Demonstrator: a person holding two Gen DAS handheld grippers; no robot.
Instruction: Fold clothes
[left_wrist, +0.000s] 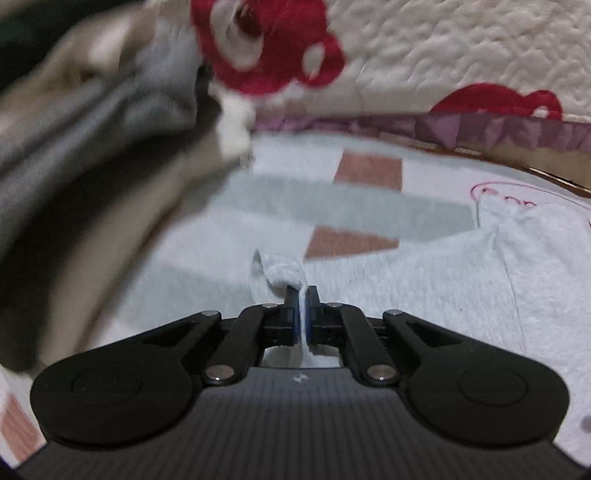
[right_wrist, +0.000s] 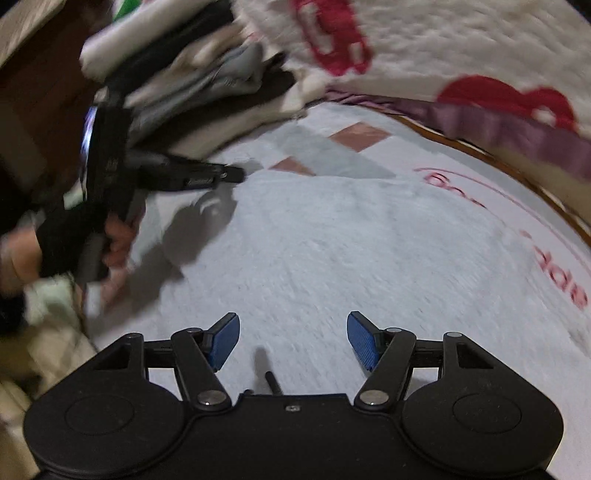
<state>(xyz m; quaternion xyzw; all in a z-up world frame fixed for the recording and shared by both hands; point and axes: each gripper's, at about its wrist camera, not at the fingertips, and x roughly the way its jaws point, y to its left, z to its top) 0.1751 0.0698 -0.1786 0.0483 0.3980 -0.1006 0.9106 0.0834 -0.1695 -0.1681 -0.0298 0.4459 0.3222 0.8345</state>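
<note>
A white garment (left_wrist: 424, 288) with red lettering lies spread on the bed. My left gripper (left_wrist: 302, 291) is shut on a pinched-up fold of its edge, and the cloth runs down between the blue pads. In the right wrist view the same garment (right_wrist: 332, 229) fills the middle. My right gripper (right_wrist: 293, 332) hovers over it, open, with nothing between its blue pads (right_wrist: 225, 341). The left gripper (right_wrist: 236, 173) shows at the garment's far left corner, held by a person's gloved hand (right_wrist: 114, 240).
A stack of folded clothes (left_wrist: 92, 122) (right_wrist: 207, 74) stands at the left. A cream quilt with red shapes (left_wrist: 443, 55) (right_wrist: 443, 44) and a purple frill (left_wrist: 480, 129) lies along the back. The sheet (left_wrist: 332, 206) under the garment has grey and brown patches.
</note>
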